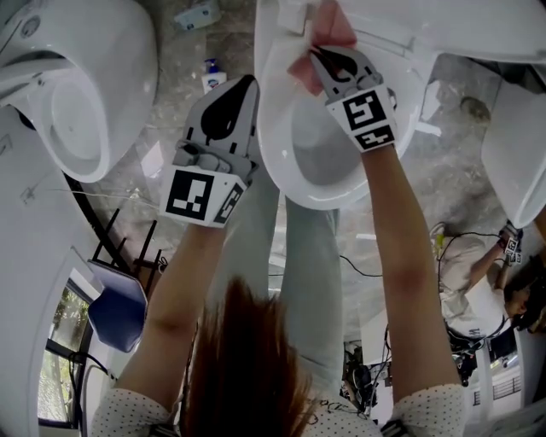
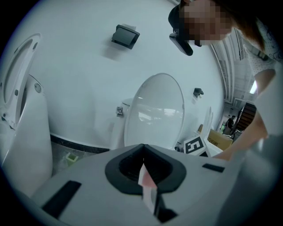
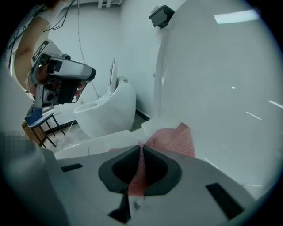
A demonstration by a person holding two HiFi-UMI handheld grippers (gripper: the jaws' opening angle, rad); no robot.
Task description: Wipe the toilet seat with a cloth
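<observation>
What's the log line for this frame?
right gripper: shut on pink cloth | cloth: pressed at back of toilet | left gripper: shut, at toilet's left side

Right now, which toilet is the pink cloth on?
The middle toilet, where the right gripper holds the cloth against its rear rim; the left toilet stands apart.

The head view is looking steeply down onto the toilet bowl (image 1: 320, 162) at upper centre; the left gripper view is facing the raised lid (image 2: 154, 110) at mid-frame from some way back; the right gripper view is sitting close beside that lid (image 3: 221, 79), which is filling its right half; all three are sharing this toilet.
</observation>
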